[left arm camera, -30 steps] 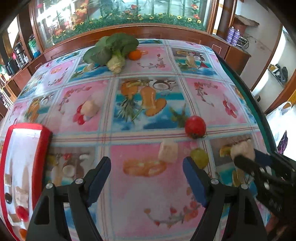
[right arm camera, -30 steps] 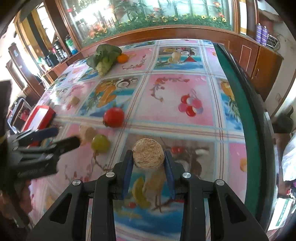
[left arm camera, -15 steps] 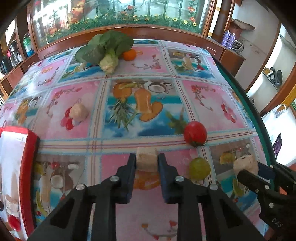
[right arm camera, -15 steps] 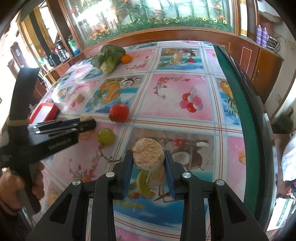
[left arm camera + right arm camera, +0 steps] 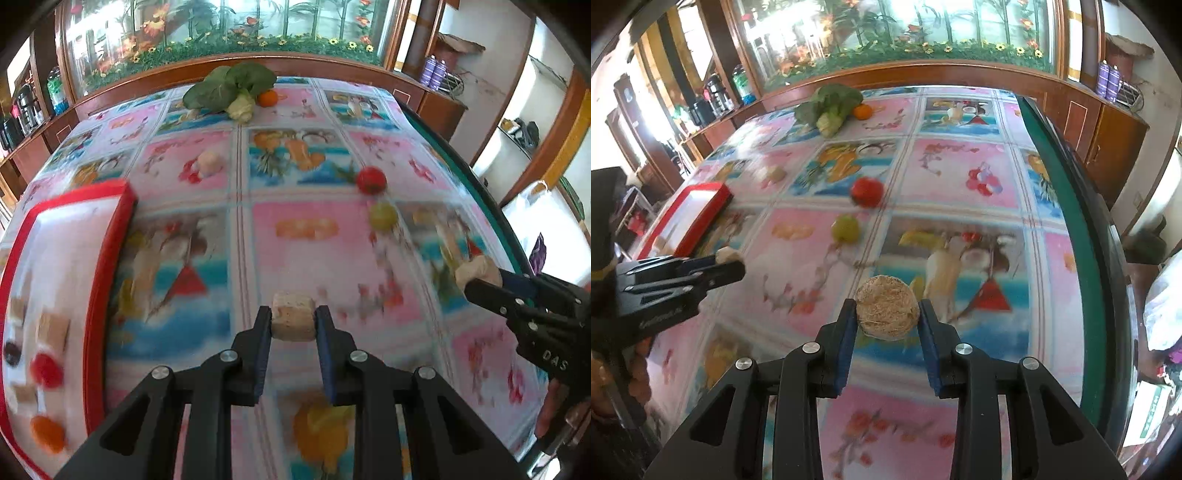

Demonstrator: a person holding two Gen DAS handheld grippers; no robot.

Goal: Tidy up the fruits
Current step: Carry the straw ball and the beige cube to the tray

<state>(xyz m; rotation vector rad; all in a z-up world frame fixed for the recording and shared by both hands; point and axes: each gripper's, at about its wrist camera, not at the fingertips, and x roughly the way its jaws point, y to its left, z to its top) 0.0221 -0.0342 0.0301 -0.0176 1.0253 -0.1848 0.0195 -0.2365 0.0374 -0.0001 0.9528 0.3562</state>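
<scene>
Starting at the left edge of the left wrist view, a red-rimmed tray lies on the table with several small pieces in it, red, orange, dark and tan; they are too blurred to name. Just to the right of the tray's rim the fruit-print tablecloth is bare for a stretch. At the bottom centre, the left gripper is clenched on a pale beige chunk, its blue pads pressing both sides and the piece held clear above the cloth. Farther back on the cloth sit a small pale piece, a leafy green vegetable and an orange touching it. Right of centre, a red tomato-like fruit and a green round fruit lie near each other but apart. At the right edge, the right gripper is seen from the side, carrying another beige piece.

From the right wrist view, the left gripper enters at the left with its pale chunk at the tips, in front of the tray. The green fruit and red fruit lie in the middle of the table. At the bottom centre, the right gripper grips a round, rough-textured tan piece, perhaps a cut fruit slice, above the cloth. A green table edge runs down the right side.
</scene>
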